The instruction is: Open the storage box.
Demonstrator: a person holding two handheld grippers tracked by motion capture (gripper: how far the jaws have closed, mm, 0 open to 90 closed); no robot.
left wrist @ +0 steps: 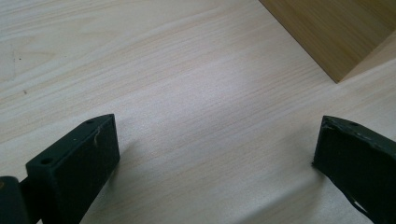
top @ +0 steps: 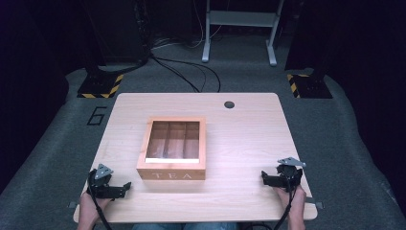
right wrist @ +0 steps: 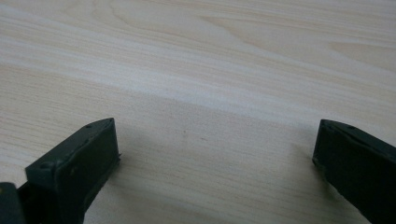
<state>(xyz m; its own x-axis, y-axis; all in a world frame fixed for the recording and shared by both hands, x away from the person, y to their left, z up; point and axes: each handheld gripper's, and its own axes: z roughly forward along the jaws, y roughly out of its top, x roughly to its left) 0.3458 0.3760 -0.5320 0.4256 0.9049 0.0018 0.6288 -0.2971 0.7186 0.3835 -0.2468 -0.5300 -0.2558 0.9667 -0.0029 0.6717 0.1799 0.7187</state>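
A wooden tea box (top: pixel 173 149) marked TEA stands in the middle of the light wood table (top: pixel 249 134), its clear lid down over three compartments. My left gripper (top: pixel 125 188) rests near the front left edge, held by a hand, pointing toward the box's front left corner. Its jaws stand wide apart over bare wood in the left gripper view (left wrist: pixel 217 140), with the box's corner (left wrist: pixel 336 37) at upper right. My right gripper (top: pixel 264 176) sits near the front right edge, open, nothing between its jaws (right wrist: pixel 217 140).
A small dark round hole (top: pixel 229 104) is set in the table near its far edge. Beyond the table lie grey floor, black cables (top: pixel 191 72), a white stand frame (top: pixel 239 28) and two black bases with yellow-striped tape (top: pixel 100 86).
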